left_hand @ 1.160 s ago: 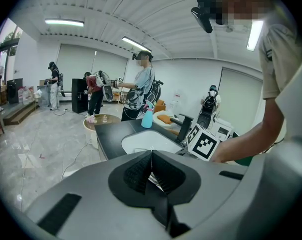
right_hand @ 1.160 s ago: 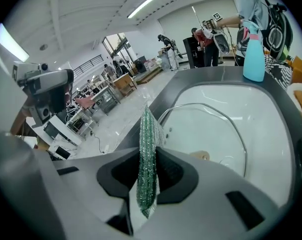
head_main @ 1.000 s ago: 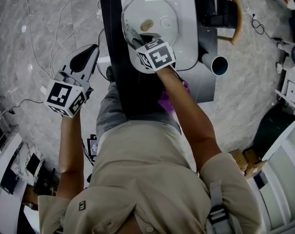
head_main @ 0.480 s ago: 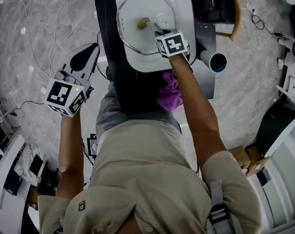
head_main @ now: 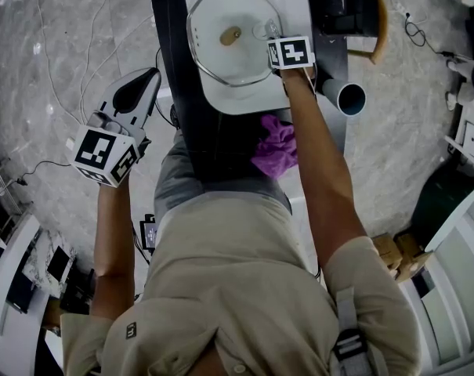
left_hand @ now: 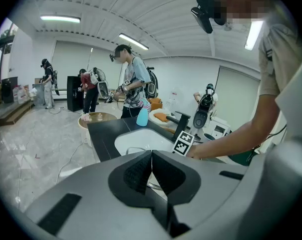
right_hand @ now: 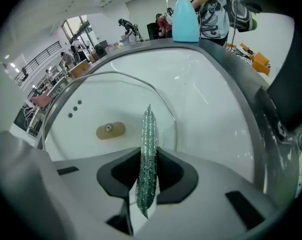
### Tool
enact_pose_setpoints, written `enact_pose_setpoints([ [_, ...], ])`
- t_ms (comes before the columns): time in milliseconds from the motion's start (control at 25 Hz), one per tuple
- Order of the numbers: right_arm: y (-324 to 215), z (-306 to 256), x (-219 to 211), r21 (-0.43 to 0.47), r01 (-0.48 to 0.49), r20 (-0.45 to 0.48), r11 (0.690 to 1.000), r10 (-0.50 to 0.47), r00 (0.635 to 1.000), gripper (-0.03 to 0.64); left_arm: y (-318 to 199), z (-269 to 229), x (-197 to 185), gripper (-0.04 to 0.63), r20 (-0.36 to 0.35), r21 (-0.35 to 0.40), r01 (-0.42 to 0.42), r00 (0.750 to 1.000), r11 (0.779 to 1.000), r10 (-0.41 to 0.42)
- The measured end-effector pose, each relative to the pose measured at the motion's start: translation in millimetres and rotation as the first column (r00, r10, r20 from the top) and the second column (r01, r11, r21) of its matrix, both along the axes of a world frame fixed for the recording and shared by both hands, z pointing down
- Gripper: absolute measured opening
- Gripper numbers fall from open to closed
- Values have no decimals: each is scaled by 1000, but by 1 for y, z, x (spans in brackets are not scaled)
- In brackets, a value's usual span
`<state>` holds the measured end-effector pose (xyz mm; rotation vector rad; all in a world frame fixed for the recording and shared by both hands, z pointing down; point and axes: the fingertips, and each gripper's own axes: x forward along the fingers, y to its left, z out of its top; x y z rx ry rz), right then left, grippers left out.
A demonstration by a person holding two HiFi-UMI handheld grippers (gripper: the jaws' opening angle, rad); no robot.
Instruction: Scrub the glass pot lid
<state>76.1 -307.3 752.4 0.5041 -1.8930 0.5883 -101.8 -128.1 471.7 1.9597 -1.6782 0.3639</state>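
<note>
The glass pot lid (head_main: 225, 49) lies in the white sink (head_main: 295, 6), its metal rim round a brown knob (head_main: 231, 34). My right gripper (head_main: 273, 33) reaches over the lid's right edge, shut on a green glittery scrub sponge (right_hand: 149, 129). In the right gripper view the sponge stands up between the jaws, with the lid (right_hand: 116, 101) and its knob (right_hand: 110, 130) beyond it. Whether the sponge touches the glass is hidden. My left gripper (head_main: 139, 84) hangs over the floor, left of the counter, shut and empty (left_hand: 151, 156).
A purple cloth (head_main: 276, 147) lies at the counter's near edge by the person's waist. A black faucet (head_main: 352, 23) and a grey cylinder (head_main: 348, 100) stand right of the sink. A blue bottle (right_hand: 185, 14) is behind the basin. Several people stand far back.
My right gripper has carried the sponge from the lid's near left side across to its far right edge. The left gripper has stayed still.
</note>
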Motion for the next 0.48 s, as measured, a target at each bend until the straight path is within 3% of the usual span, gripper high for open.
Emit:
enact_pose_setpoints([
  [480, 24, -1, -17, -15, 76, 5, 997, -76, 997, 80, 6, 5, -5, 15, -8, 2, 4, 1000, 1000, -4],
])
